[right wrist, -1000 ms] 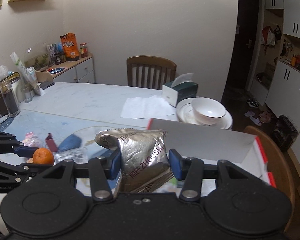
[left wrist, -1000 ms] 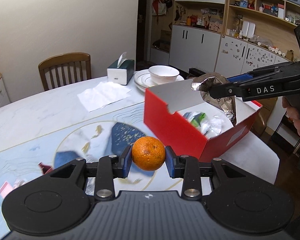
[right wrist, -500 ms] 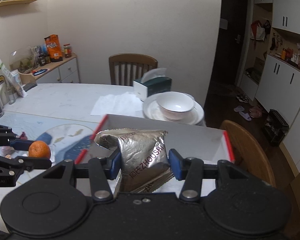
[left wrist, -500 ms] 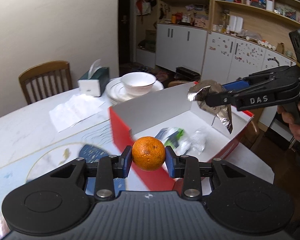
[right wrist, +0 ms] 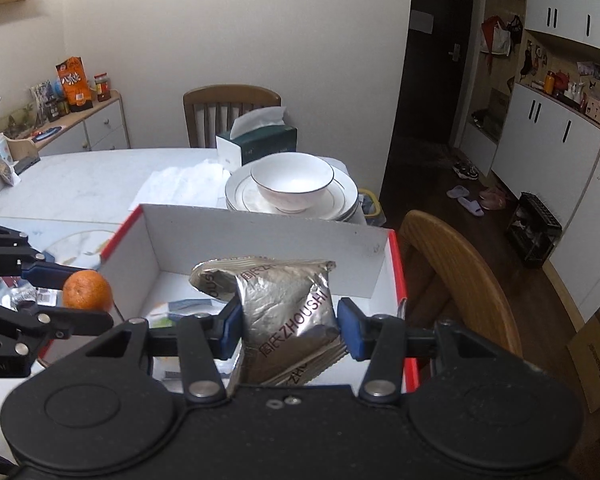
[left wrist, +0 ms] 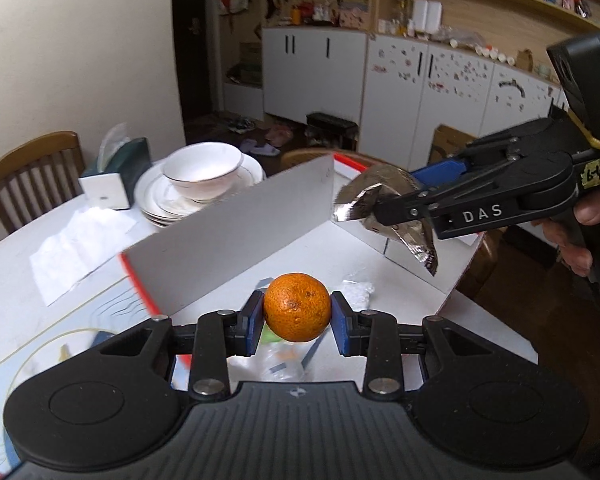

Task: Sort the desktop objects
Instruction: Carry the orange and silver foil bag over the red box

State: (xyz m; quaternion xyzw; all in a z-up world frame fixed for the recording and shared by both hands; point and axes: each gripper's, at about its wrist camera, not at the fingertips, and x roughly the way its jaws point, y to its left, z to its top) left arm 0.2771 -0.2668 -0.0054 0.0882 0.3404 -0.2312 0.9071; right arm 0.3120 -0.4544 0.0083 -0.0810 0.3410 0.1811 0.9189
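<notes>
From the left wrist camera, the left gripper (left wrist: pixel 297 322) has its blue fingers (left wrist: pixel 251 326) pinching a round orange (left wrist: pixel 297 307) on both sides. The orange hangs over the open red box (left wrist: pixel 236 232), near the box's front edge. Inside the box, just under the orange, lie some clear plastic wrappers (left wrist: pixel 356 290). On the far right side of the box the right gripper (left wrist: pixel 384 204) reaches in above it, and its fingers are pinching a shiny silver snack bag (left wrist: pixel 396 216) that hangs above the box floor. A hand (left wrist: pixel 580 236) holds that gripper's handle. Behind the box on the tabletop (left wrist: pixel 16 256) sit a white bowl (left wrist: pixel 202 172) on a stack of plates, a tissue box (left wrist: pixel 114 178) and a white paper sheet (left wrist: pixel 74 248).

From the right wrist camera, the right gripper (right wrist: pixel 288 326) has its fingers (right wrist: pixel 350 332) pressed on the two sides of the silver snack bag (right wrist: pixel 288 304), holding it over the middle of the red box (right wrist: pixel 260 236). At the box's left wall the left gripper (right wrist: pixel 80 294) holds the orange (right wrist: pixel 87 291) just above the rim. The bowl (right wrist: pixel 292 182) and plates stand right behind the box, with the tissue box (right wrist: pixel 260 142) behind them
</notes>
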